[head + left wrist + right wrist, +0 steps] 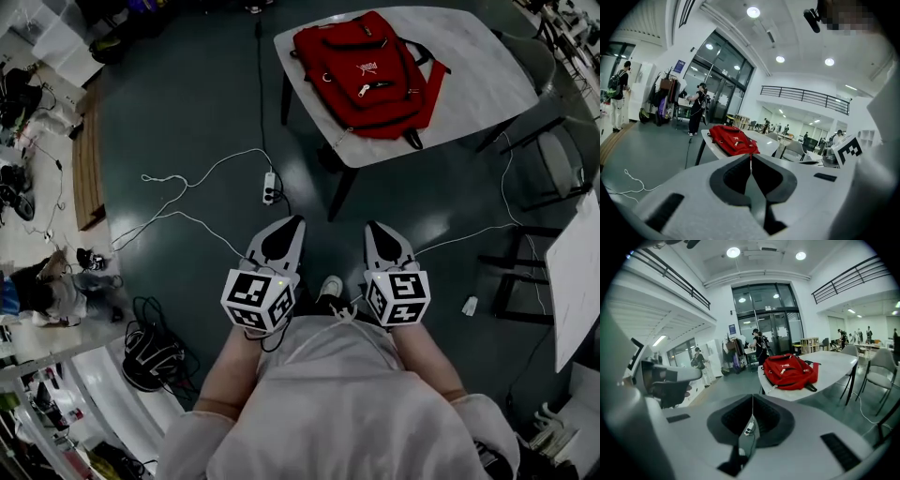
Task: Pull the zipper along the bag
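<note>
Both tongs are closed and empty: left tongs (pixel 292 222) and right tongs (pixel 376 228) hang at lower centre, well apart from the red bag (pixel 367 75). It lies flat on the white counter (pixel 487 66) at upper right, long axis running upper left to lower right. Its white logo is unreadable.

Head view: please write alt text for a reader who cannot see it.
A red backpack lies on a white table, far ahead of the person. The left gripper and right gripper are held low, both shut and empty.
</note>
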